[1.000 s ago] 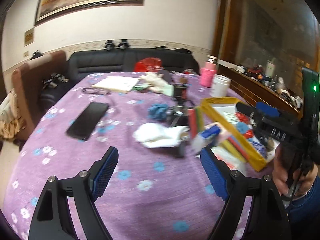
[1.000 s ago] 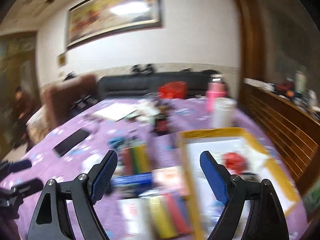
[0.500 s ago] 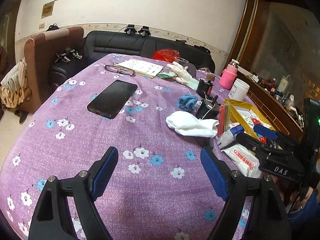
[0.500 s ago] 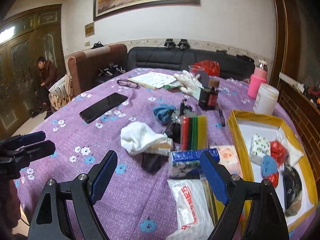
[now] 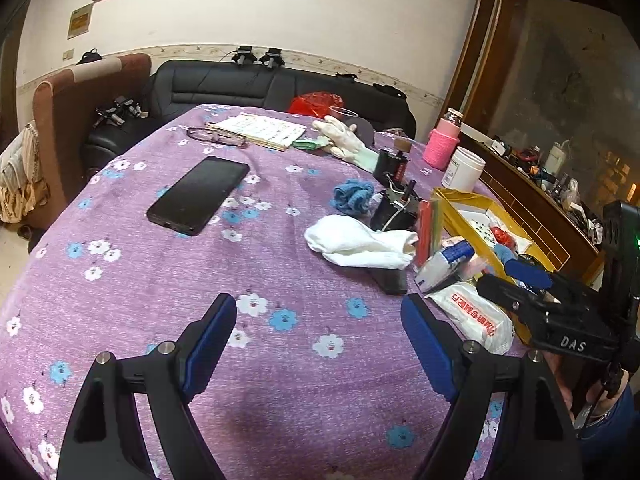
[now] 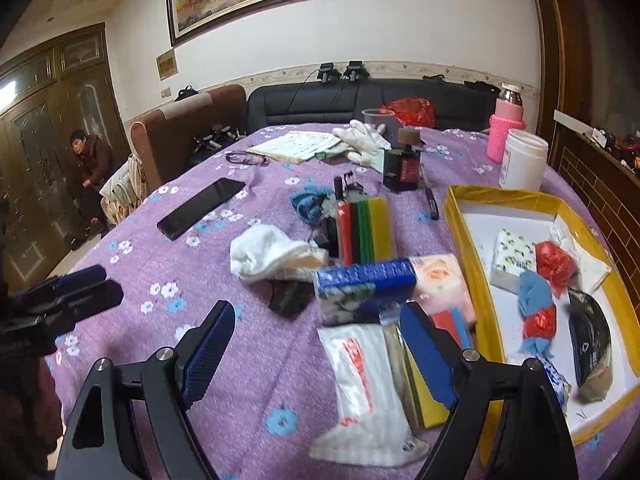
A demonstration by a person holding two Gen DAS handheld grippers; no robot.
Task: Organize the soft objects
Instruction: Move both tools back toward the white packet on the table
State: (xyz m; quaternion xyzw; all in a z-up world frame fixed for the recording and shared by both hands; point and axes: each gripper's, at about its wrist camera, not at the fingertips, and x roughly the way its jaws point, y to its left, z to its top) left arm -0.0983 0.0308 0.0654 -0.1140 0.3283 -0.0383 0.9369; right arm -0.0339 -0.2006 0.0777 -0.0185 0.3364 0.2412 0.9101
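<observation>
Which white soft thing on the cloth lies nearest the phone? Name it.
The white sock, crumpled mid-table beside the striped sponges. The white glove lies far back by the booklet, farther from the phone.

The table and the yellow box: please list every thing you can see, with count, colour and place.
tablecloth: 1, purple with flowers, covers table
phone: 1, black, left
white sock: 1, centre
blue cloth: 1, behind the sock
sponge stack: 1, red, green, yellow, centre
tissue packs: several, near edge
white gloves: far side
glasses: 1, dark, far left
yellow box: 1, right, holds soft items
white jar: 1, behind box
left claw: open
right claw: open
</observation>
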